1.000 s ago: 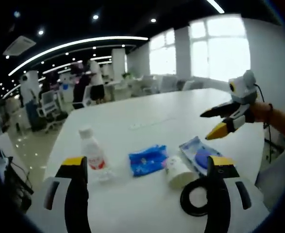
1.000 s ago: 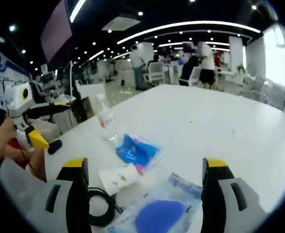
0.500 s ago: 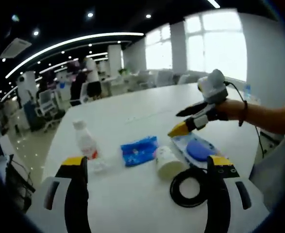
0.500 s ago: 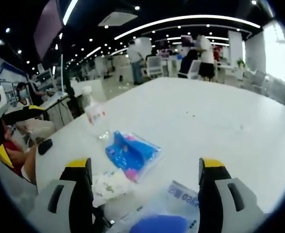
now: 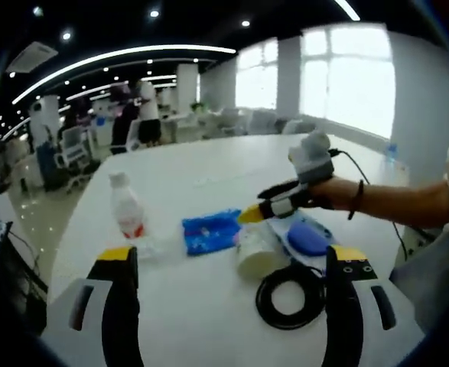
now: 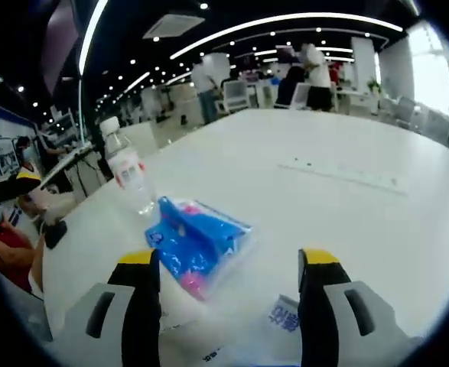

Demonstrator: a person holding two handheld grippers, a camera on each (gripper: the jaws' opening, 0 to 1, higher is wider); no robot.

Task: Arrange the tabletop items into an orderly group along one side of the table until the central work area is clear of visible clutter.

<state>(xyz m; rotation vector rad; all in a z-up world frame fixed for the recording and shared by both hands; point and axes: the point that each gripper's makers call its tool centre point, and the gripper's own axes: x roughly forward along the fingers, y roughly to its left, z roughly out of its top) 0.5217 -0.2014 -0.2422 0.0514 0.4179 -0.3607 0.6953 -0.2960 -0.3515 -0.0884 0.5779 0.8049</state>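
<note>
On the white table [image 5: 209,172] lie a clear water bottle [image 5: 127,216] with a red label, a blue packet [image 5: 211,231], a white cup-like roll [image 5: 256,250], a black cable coil [image 5: 289,294] and a clear bag holding a blue round pad [image 5: 308,237]. My left gripper [image 5: 232,256] hangs open at the near edge, short of them all. My right gripper [image 5: 264,208] reaches in from the right, low over the roll and the bag. In its own view my right gripper [image 6: 229,258] stands open with the blue packet [image 6: 197,243] between its jaws, the bottle [image 6: 127,172] beyond it.
A small black object [image 6: 56,233] lies near the table's left edge in the right gripper view. A printed corner of the clear bag [image 6: 285,313] shows low down. Bare tabletop [image 6: 346,176] stretches behind the items. Office chairs and people stand far off.
My right gripper has moved in from the right and come down over the roll and bag, up to the blue packet. The left gripper has barely shifted.
</note>
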